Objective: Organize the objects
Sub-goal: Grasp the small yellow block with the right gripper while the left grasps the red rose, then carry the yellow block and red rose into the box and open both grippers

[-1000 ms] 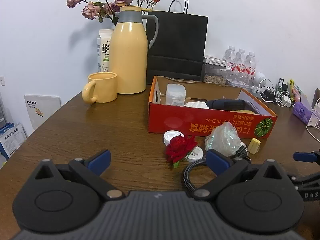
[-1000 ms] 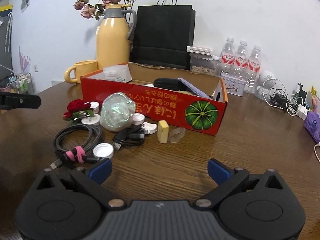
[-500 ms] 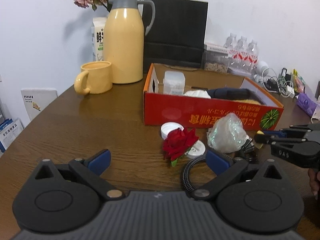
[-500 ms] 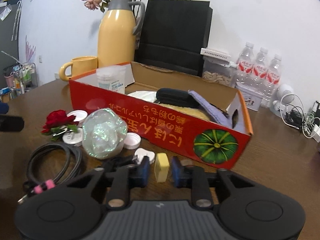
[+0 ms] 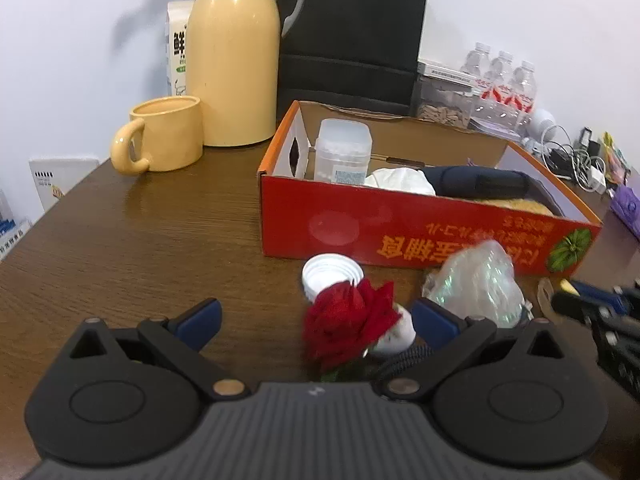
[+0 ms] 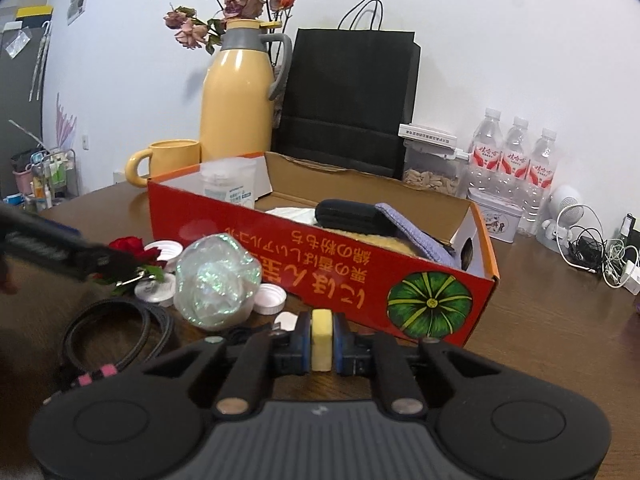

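Clutter lies before the red box [image 6: 320,256] on the tabletop [image 5: 140,240], so the right tool [image 6: 321,340] pinches a yellow block [image 6: 321,340] for packing, while the left tool [image 5: 316,320] stands wide around the red rose [image 5: 352,320].

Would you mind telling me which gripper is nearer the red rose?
Left. The left gripper is open with the rose between its fingers; the right gripper, off to the side, is shut on a yellow block.

At twelve o'clock a yellow thermos jug [image 6: 236,100] stands on the table [image 5: 120,232], dried roses [image 6: 236,4] behind it. A yellow mug [image 5: 164,138] sits at ten o'clock, a black paper bag [image 6: 348,100] at one, water bottles [image 6: 516,156] at two.
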